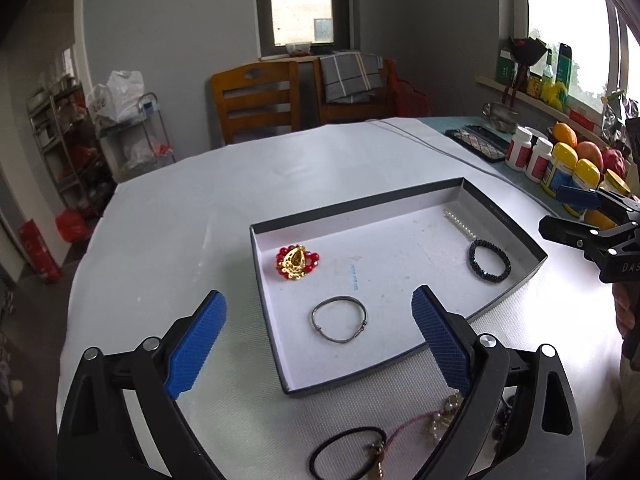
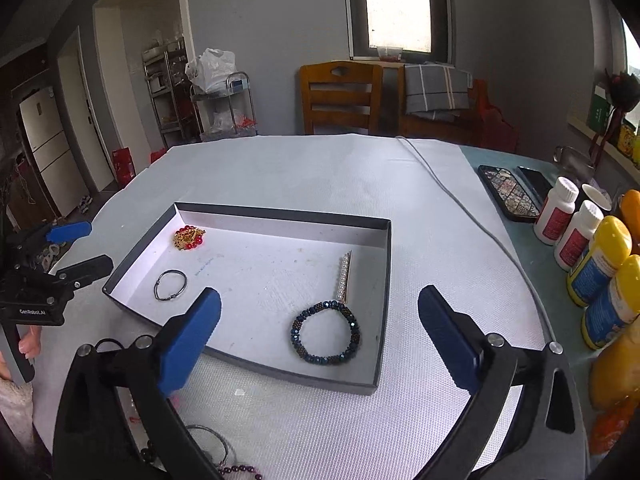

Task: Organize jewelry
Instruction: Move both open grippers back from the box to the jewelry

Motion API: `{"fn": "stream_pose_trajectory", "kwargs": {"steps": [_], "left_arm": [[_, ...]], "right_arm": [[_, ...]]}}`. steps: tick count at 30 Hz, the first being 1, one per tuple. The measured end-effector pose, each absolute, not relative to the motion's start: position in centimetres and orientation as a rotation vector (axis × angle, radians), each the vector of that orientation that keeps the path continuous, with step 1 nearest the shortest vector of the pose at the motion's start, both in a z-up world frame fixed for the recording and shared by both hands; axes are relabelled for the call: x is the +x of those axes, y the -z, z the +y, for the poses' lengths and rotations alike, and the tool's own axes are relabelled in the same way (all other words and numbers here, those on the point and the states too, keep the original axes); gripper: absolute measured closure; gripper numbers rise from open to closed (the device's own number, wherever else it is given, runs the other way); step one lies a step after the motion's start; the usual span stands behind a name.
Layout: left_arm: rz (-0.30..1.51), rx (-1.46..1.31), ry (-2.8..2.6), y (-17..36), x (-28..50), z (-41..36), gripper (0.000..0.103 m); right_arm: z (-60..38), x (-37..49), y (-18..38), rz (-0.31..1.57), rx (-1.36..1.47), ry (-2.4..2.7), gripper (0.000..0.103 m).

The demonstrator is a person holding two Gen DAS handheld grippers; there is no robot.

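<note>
A shallow dark box lid (image 1: 436,189) (image 2: 280,216) lies on the white table. In it are a red-and-gold brooch (image 1: 297,262) (image 2: 189,237), a thin silver bangle (image 1: 339,319) (image 2: 170,279), a dark blue beaded bracelet (image 1: 489,261) (image 2: 327,333) and a pearl hair clip (image 1: 460,222) (image 2: 345,277). My left gripper (image 1: 320,340) is open and empty above the lid's near edge. My right gripper (image 2: 320,340) is open and empty above the lid's near right part. Loose on the table near me lie a black hair tie (image 1: 347,453) and a pink-corded bead piece (image 1: 434,420).
Bottles (image 2: 592,256) and fruit (image 1: 588,152) crowd the table's right side by a patterned phone case (image 2: 509,193). A grey cable (image 2: 460,200) runs across the table. Wooden chairs (image 1: 256,100) stand behind. More beads and a ring lie at the near edge (image 2: 216,448).
</note>
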State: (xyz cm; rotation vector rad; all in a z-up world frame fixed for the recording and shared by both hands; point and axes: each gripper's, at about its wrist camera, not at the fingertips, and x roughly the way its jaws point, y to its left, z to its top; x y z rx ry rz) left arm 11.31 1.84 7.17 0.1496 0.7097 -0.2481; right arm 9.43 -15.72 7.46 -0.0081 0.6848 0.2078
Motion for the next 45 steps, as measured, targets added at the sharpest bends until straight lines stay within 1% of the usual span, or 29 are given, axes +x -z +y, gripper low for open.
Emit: {"fn": "stream_pose_trajectory", "kwargs": {"steps": [6, 12, 19, 30, 41, 42, 43, 44, 45], "left_arm": [[0.673, 0.116, 0.245, -8.8, 8.9, 3.0, 0.006], [0.671, 0.121, 0.236, -8.6, 6.9, 3.5, 0.005], [0.725, 0.128, 0.242, -6.3, 4.4, 4.8, 0.005], [0.847, 0.163, 0.25, -1.5, 2.5, 5.5, 0.005], [0.863, 0.206, 0.304, -0.4, 1.4, 4.1, 0.005], [0.861, 0.206, 0.312, -0.4, 1.3, 4.0, 0.005], [0.858, 0.207, 0.32, -0.5, 1.2, 3.8, 0.005], [0.856, 0.209, 0.326, -0.5, 1.0, 3.7, 0.005], [0.855, 0.213, 0.33, -0.4, 0.9, 3.6, 0.005]], "right_arm": [[-16.1, 6.9, -8.4, 0.651, -0.032, -0.177, 0.006], [-16.3, 4.7, -7.7, 0.659, -0.035, -0.182, 0.006], [-16.5, 1.8, -6.2, 0.676, -0.018, -0.217, 0.006], [-15.1, -1.0, -3.3, 0.751, -0.074, -0.256, 0.006], [-14.5, -2.5, -0.4, 0.804, -0.12, -0.307, 0.006], [-14.6, -2.7, -0.4, 0.802, -0.114, -0.313, 0.006], [-14.7, -2.9, -0.4, 0.801, -0.106, -0.316, 0.009], [-14.8, -2.9, -0.4, 0.801, -0.098, -0.316, 0.017], [-14.9, -3.0, -0.4, 0.803, -0.092, -0.312, 0.023]]}}
